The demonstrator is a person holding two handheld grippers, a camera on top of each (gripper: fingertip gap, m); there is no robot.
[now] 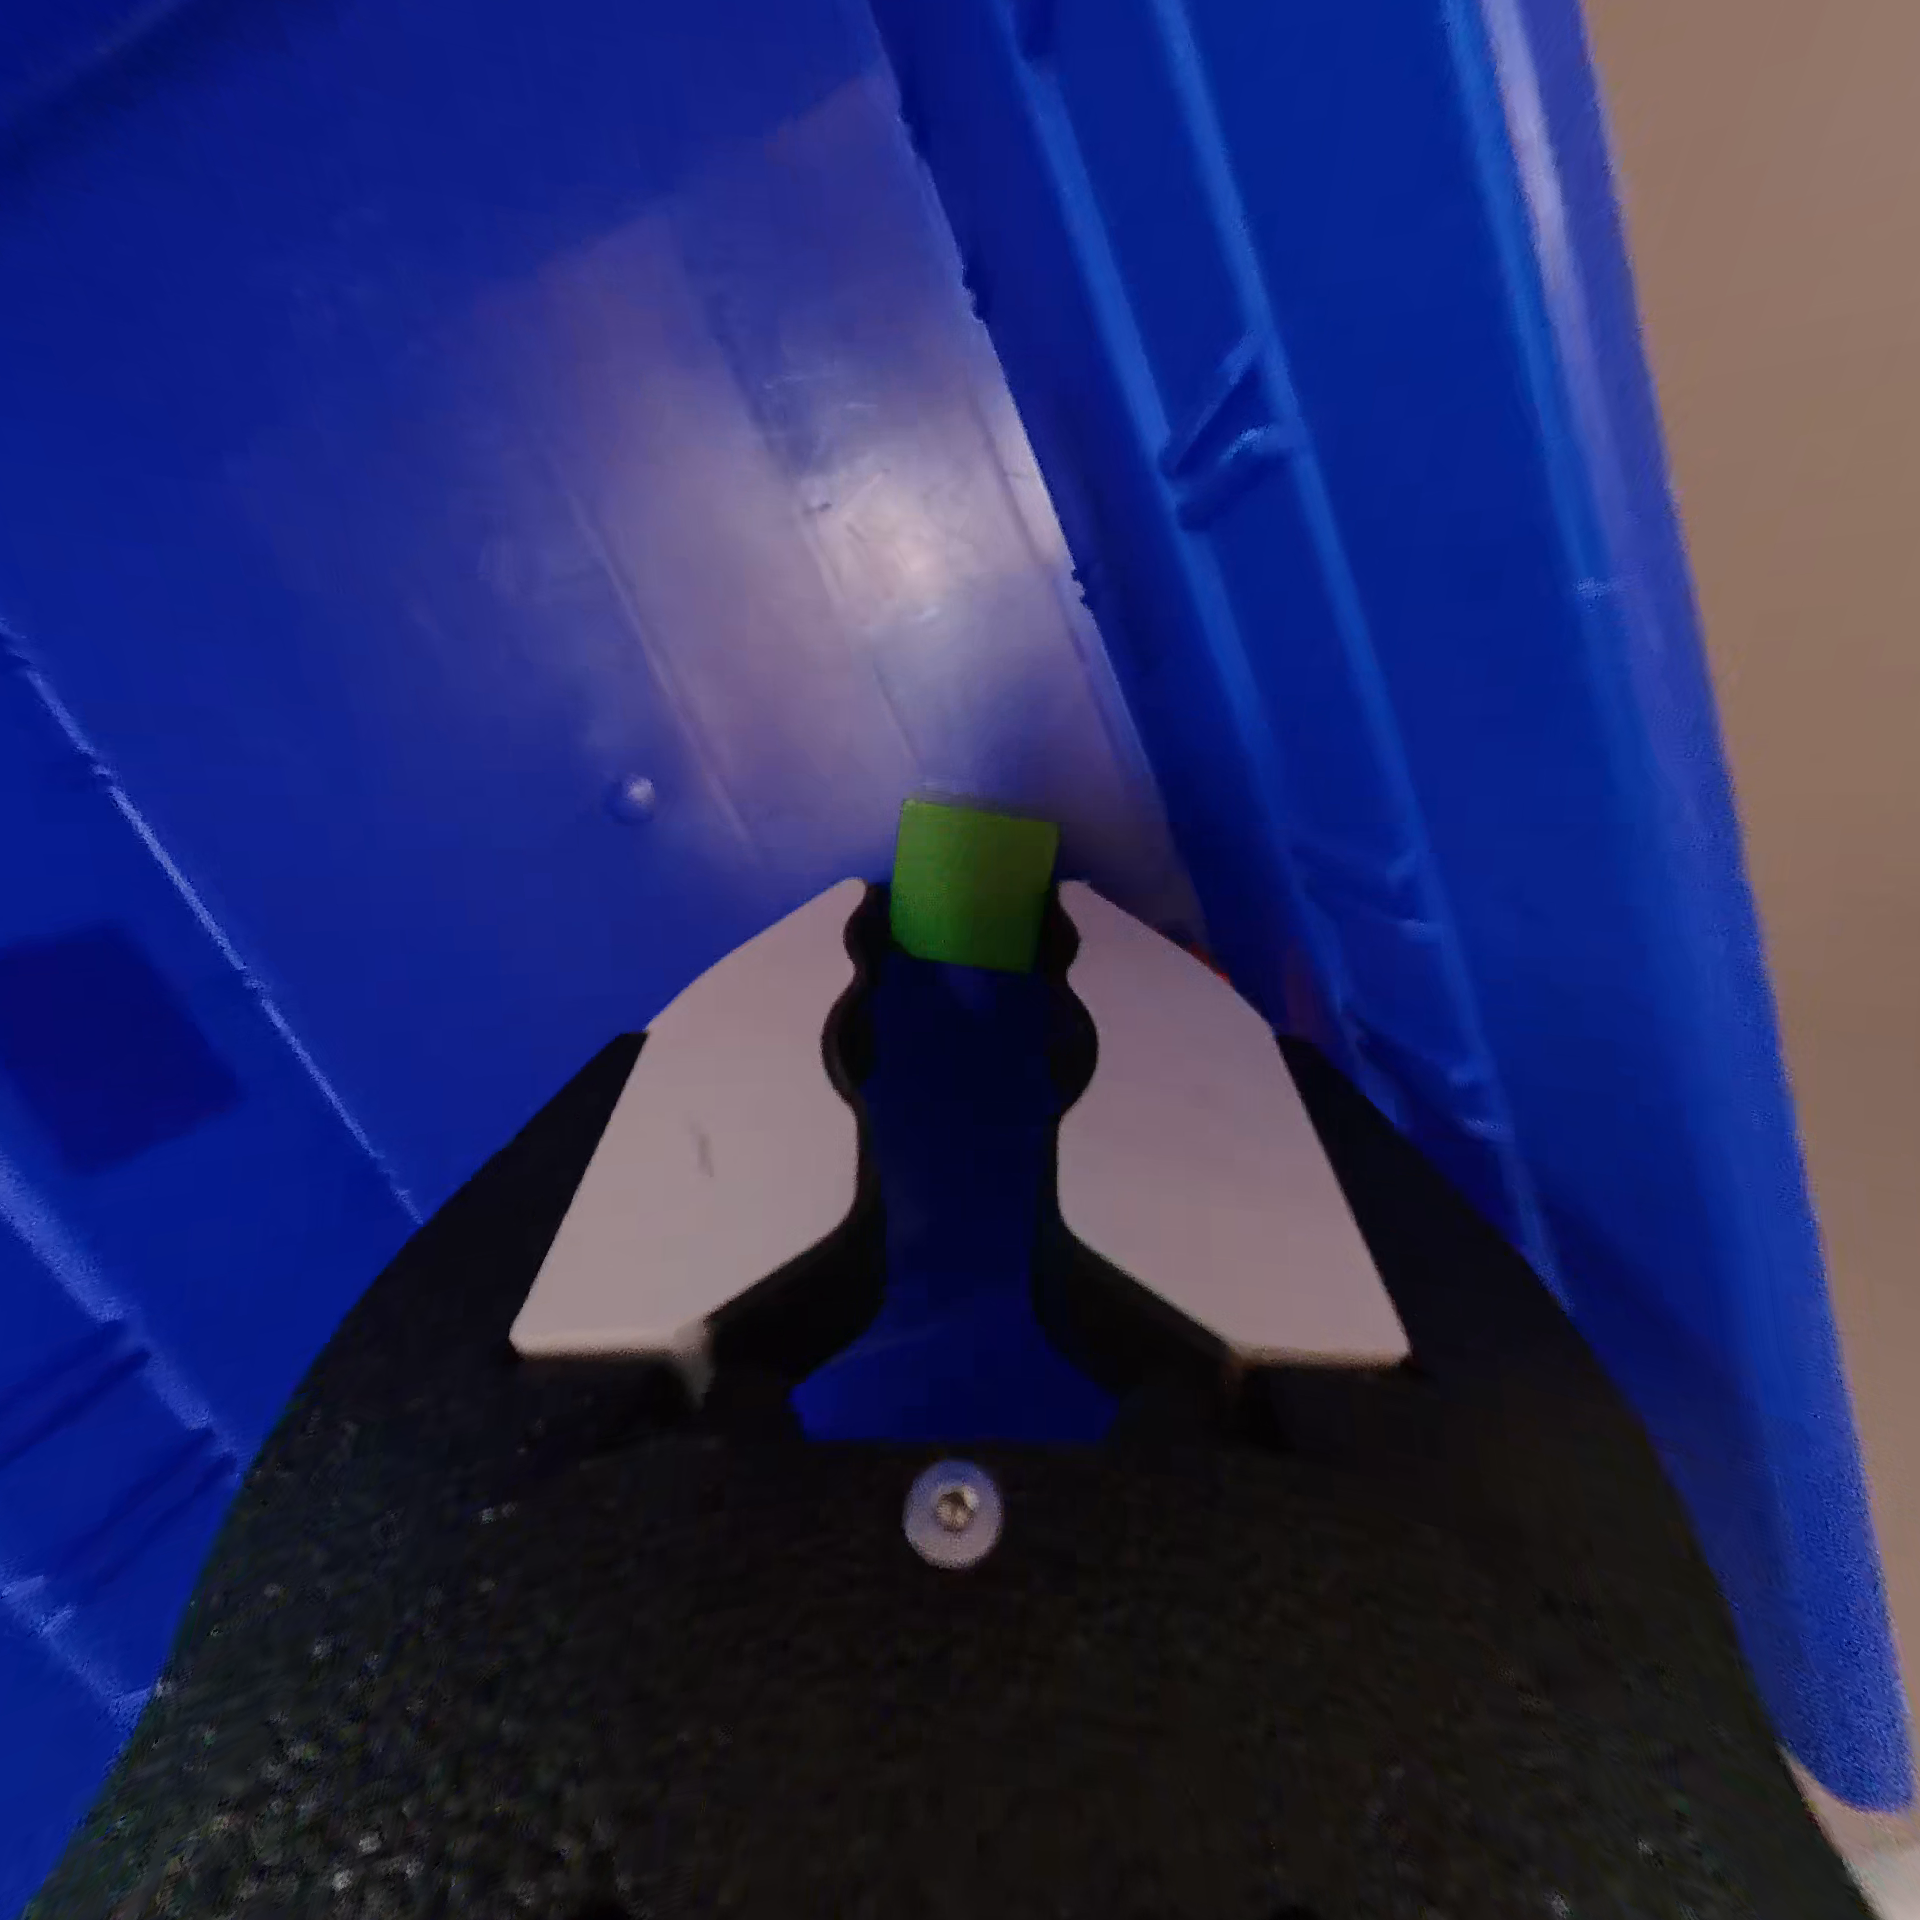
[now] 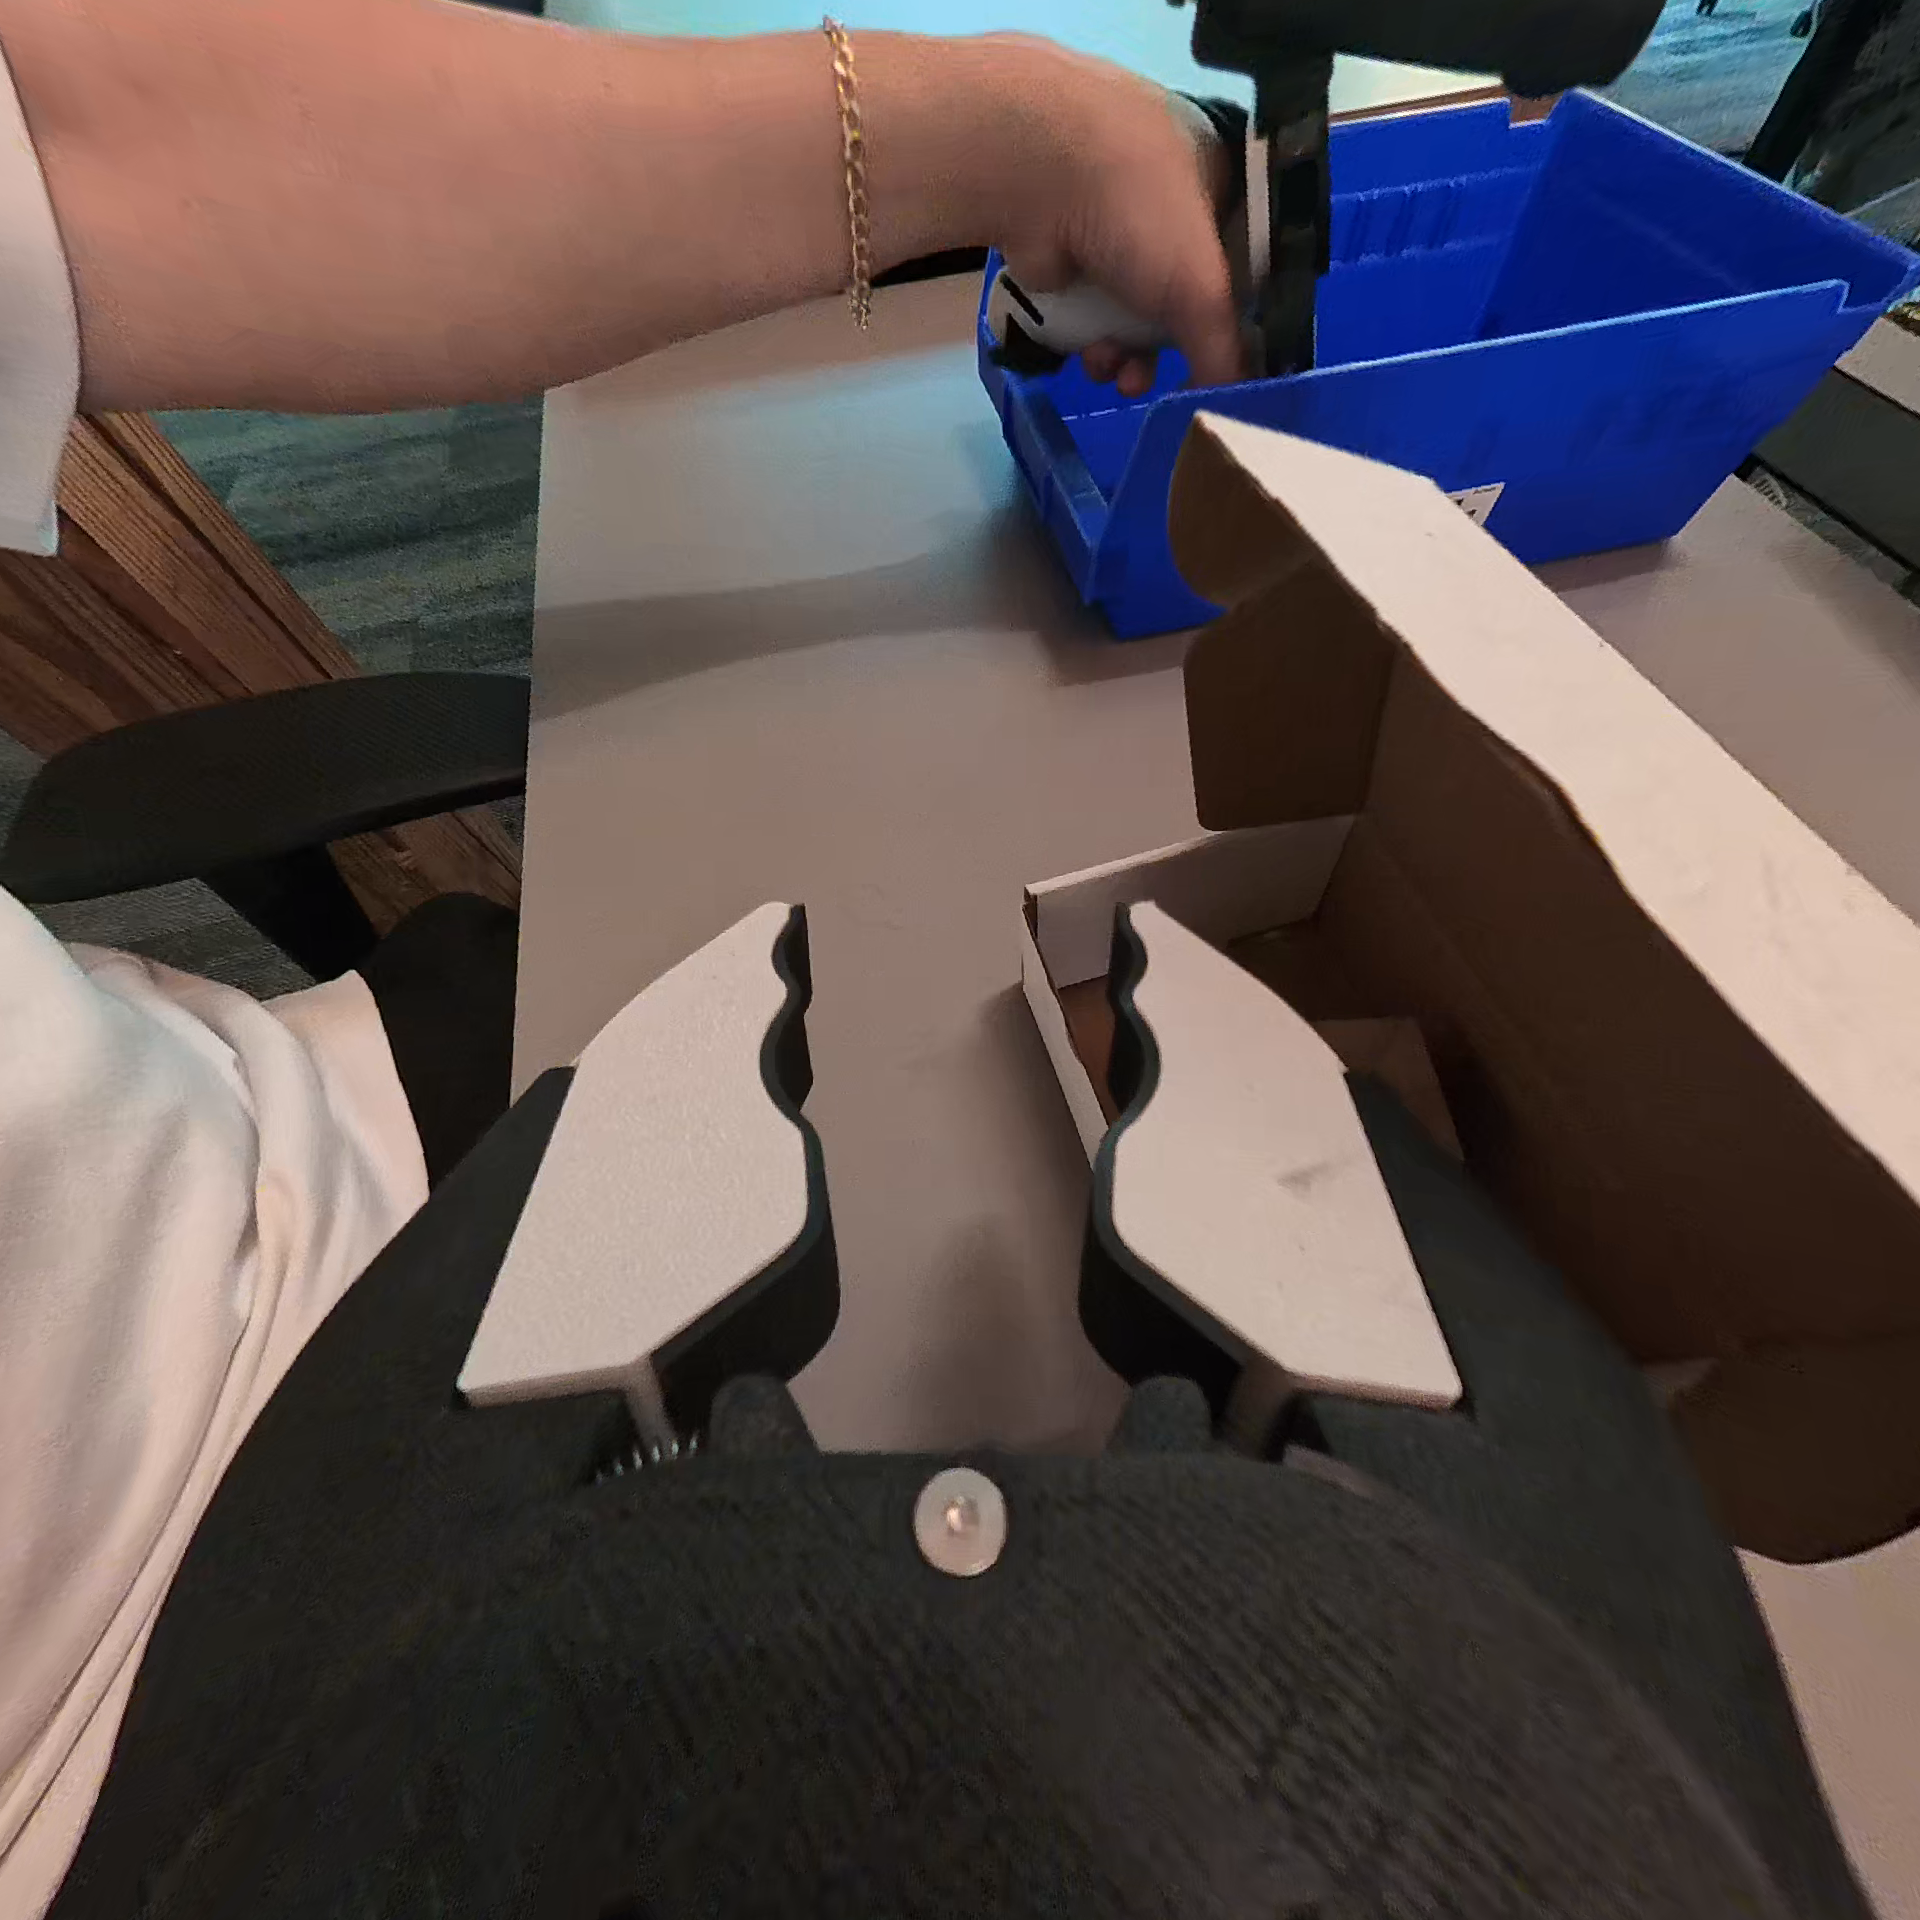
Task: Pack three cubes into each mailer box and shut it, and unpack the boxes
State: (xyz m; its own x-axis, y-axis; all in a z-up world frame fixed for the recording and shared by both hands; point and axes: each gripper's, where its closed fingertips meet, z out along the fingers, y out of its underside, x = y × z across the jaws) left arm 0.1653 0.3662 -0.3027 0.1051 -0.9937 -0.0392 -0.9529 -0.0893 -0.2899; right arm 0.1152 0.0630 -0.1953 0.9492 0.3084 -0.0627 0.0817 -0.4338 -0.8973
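Note:
In the left wrist view my left gripper is down inside the blue bin, shut on a green cube held between its tips near the bin's right wall. In the right wrist view my right gripper is open and empty, low over the grey table. Its right finger overlaps the front left corner of an open cardboard mailer box, whose lid stands raised at the right. The box interior shows no cubes where visible. The blue bin also shows in the right wrist view at the far right.
A person's forearm with a gold bracelet reaches across the top of the right wrist view and holds the other gripper in the bin. A black chair armrest and a wooden piece of furniture are left of the table edge. The tips of one gripper are about 35 cm away from the tips of the other.

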